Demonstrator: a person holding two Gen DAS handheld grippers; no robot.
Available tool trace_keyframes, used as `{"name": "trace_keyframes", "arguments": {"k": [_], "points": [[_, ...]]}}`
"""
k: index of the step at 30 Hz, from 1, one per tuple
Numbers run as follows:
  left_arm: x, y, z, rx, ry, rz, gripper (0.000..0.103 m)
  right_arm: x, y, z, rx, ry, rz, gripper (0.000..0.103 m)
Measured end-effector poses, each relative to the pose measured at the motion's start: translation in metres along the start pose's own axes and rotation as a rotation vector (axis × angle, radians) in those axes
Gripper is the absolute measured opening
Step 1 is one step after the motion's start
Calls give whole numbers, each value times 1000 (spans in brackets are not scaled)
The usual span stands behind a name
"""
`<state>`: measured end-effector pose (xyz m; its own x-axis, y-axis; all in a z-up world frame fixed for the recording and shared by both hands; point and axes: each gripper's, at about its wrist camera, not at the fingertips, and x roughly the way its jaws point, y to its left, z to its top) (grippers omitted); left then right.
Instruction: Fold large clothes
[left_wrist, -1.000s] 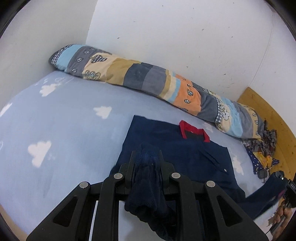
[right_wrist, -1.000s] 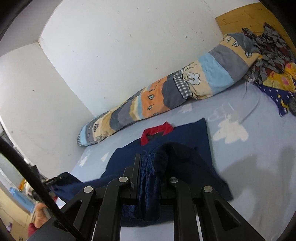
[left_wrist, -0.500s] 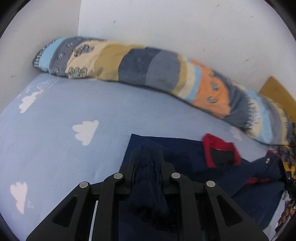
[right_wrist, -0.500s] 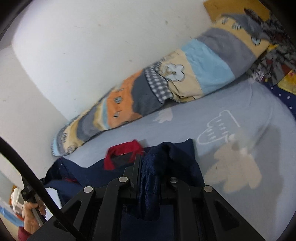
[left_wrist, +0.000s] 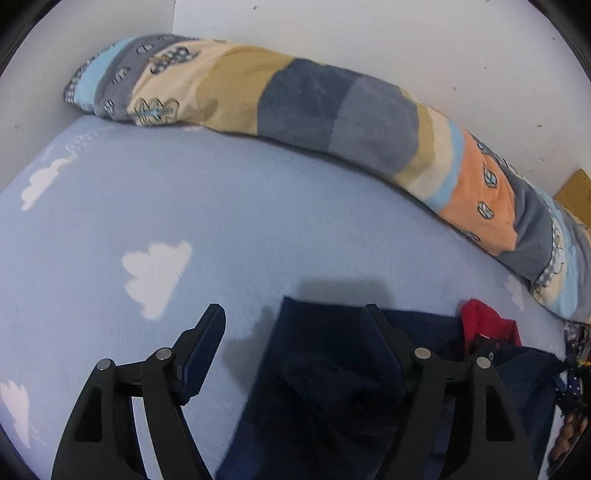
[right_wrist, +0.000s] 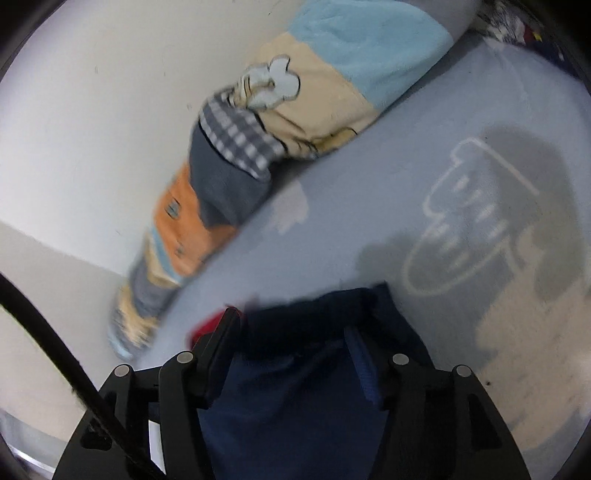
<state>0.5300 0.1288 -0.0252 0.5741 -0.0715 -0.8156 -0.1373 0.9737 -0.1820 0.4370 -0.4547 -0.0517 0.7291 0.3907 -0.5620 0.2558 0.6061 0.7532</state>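
The soft, limp navy blue garment with a red collar lies on the cloud-print blue bed sheet, its folded edge toward the striped patchwork bolster; it is best pinched at corners. The left gripper and right gripper, which clenched cloth earlier, have just been opening; jaws released, cloth loose between them.

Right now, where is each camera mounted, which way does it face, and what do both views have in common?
Left wrist: sits on the left gripper, looking down along its own open fingers at the navy garment on the cloud-print sheet, with the patchwork bolster along the wall.
Right wrist: sits on the right gripper, tilted, looking down along its own open fingers at the garment; a black cable crosses at left.
Shared: garment, its red collar, sheet, bolster. Both grippers' jaws have just been opening.
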Motion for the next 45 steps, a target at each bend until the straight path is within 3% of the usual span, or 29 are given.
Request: {"name": "trace_keyframes", "arguments": {"k": [3, 7, 10, 14, 17, 24, 26, 31, 33, 34, 36, 38, 41, 45], "points": [[-10, -2, 3, 36, -35, 24, 75, -11, 12, 2, -39, -25, 1, 63], [-18, 2, 6, 51, -86, 51, 77, -40, 41, 1, -179, -172, -58, 65], [-26, 7, 10, 46, -120, 66, 77, -48, 54, 2, -238, -213, -105, 66], [-34, 9, 20, 69, -179, 83, 78, -23, 75, -27, -400, -128, -124, 66], [-35, 5, 21, 79, -148, 96, 78, -1, 84, -58, -474, -77, -103, 66], [-23, -44, -22, 327, -93, -34, 78, 46, 93, -102, -644, 21, -155, 66], [1, -58, -24, 394, -77, 42, 78, 53, 89, -102, -652, 31, -189, 66], [60, -50, 1, 308, -42, 188, 80, 61, 67, -86, -605, 31, -299, 66], [57, -48, 4, 265, -43, 172, 80, 54, 59, -78, -593, 10, -338, 66], [46, -49, 2, 255, -62, 128, 80, 45, 58, -77, -601, -13, -345, 66], [23, -52, -4, 270, -105, 76, 80, 32, 65, -82, -651, -26, -316, 66], [-5, -64, -20, 321, -111, 70, 80, 20, 78, -101, -709, -20, -272, 66], [-46, -77, -53, 347, -109, -23, 82, 14, 97, -140, -790, 45, -176, 66], [-67, -91, -108, 421, -77, -84, 82, 21, 115, -198, -916, 155, -126, 66]]}}
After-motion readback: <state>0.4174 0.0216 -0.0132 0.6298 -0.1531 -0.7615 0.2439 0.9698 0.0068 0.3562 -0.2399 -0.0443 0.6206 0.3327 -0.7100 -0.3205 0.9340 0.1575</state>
